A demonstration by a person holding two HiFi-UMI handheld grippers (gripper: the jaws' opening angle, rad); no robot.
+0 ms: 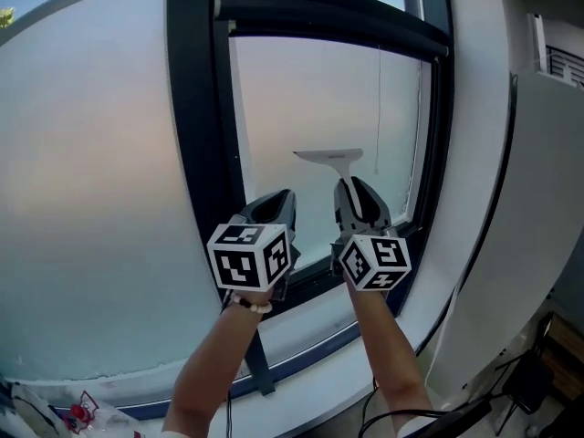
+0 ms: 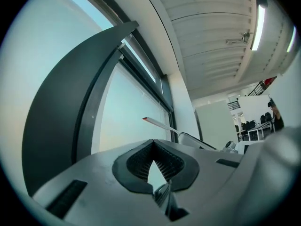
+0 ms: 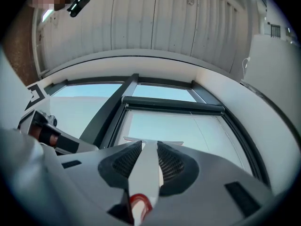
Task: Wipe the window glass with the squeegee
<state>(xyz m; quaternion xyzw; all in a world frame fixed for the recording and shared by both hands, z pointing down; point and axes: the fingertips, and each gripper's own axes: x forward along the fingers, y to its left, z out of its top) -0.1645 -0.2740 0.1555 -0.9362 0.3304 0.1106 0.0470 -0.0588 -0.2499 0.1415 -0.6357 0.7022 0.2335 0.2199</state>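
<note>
The right gripper (image 1: 358, 199) is clamped on the handle of the squeegee (image 1: 330, 157). In the right gripper view the 2 jaws of that gripper (image 3: 146, 147) press on either side of the white handle (image 3: 146, 173), which fills the gap between them. The handle's long axis runs along the jaws, up and away from the person towards the window glass (image 1: 319, 99). Its red-marked butt end sits back by the camera, and the blade lies crosswise at the far end.

In the head view the blade is level, spanning left to right over the lower half of the right-hand pane, just above the gripper. Whether its edge touches the glass cannot be told.

The left gripper (image 1: 272, 206) is held up just beside the right one, to its left, in front of the dark window frame (image 1: 196, 108). In its own view its jaws (image 2: 153, 145) meet at the tips and pinch nothing. Pale glass (image 2: 127, 107) shows through the small gap behind the tips, and the squeegee (image 2: 157, 124) is seen edge-on beyond them.

A white sill (image 1: 310, 336) curves below both forearms. At the lower left corner lies a crumpled clear plastic bag (image 1: 36, 413) with something small and red (image 1: 80, 415) at it, too small to make out.
</note>
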